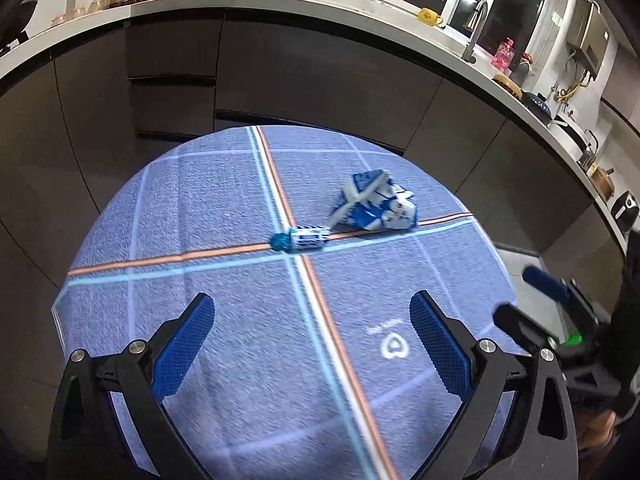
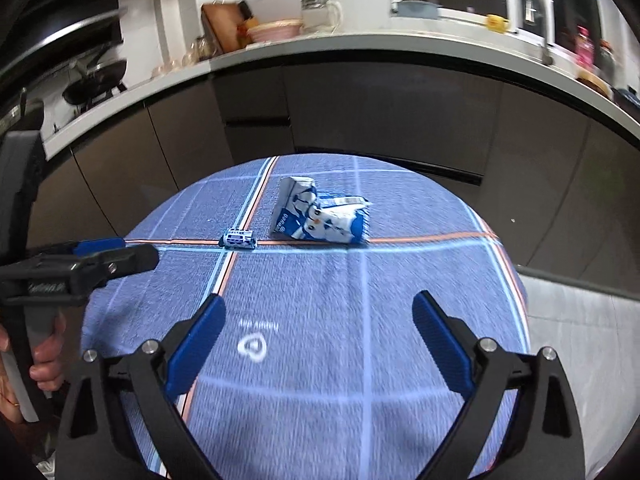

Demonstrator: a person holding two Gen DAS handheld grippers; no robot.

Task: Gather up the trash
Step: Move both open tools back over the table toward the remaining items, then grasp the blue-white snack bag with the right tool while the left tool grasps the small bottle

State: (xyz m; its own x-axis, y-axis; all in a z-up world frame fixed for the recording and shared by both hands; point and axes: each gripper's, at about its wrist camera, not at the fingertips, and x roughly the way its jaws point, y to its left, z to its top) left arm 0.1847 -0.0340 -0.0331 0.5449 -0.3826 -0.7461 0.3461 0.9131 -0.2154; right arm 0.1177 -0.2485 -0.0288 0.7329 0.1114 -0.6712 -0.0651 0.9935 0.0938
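On the blue cloth (image 1: 200,208) lie a crushed carton (image 1: 376,204) and, apparently, a small wrapper (image 1: 300,239), both well ahead of the spread, empty left gripper (image 1: 312,344) and right gripper (image 2: 320,344); a hasty pinch could snag cloth.

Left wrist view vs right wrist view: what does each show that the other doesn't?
Left wrist only: the right gripper at the right edge, and a wall-mounted water heater above the counter's far right end.

Right wrist only: the left gripper at the left edge with the hand on its handle, and a stove with a black pan.

Both: the blue plaid tablecloth, crumpled milk carton, small crushed bottle, yellow mug, and each camera's own jaws open and empty.
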